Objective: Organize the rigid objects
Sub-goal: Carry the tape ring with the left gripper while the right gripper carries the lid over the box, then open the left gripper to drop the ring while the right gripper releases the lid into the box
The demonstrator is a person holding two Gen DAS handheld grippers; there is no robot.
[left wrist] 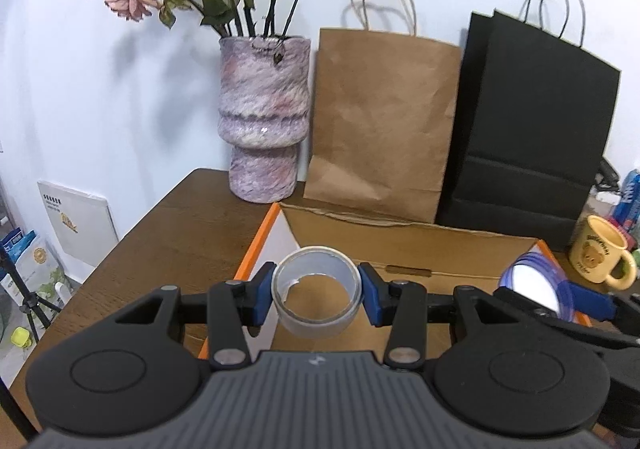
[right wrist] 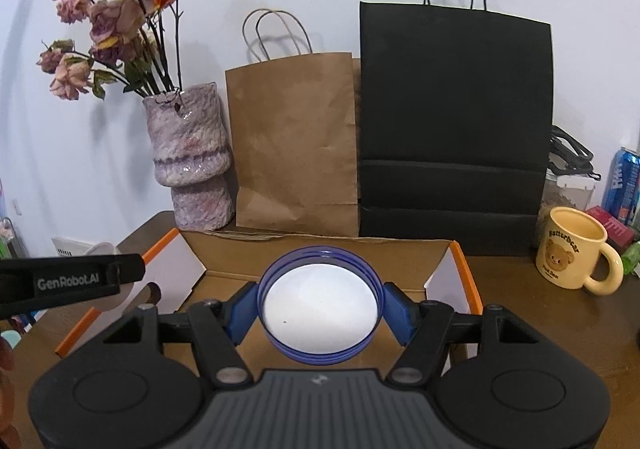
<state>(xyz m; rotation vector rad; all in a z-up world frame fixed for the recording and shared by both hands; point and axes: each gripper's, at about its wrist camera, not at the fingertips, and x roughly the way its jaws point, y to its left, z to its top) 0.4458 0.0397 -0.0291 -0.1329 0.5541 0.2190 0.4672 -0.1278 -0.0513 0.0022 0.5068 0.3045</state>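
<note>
My left gripper is shut on a roll of clear tape and holds it above the open cardboard box with orange edges. My right gripper is shut on a blue jar lid with a white inside, also held over the box. The lid and right gripper also show in the left wrist view, to the right of the tape. The left gripper's body shows at the left of the right wrist view.
On the wooden table behind the box stand a purple vase with dried roses, a brown paper bag and a black paper bag. A yellow bear mug and a blue can stand at the right.
</note>
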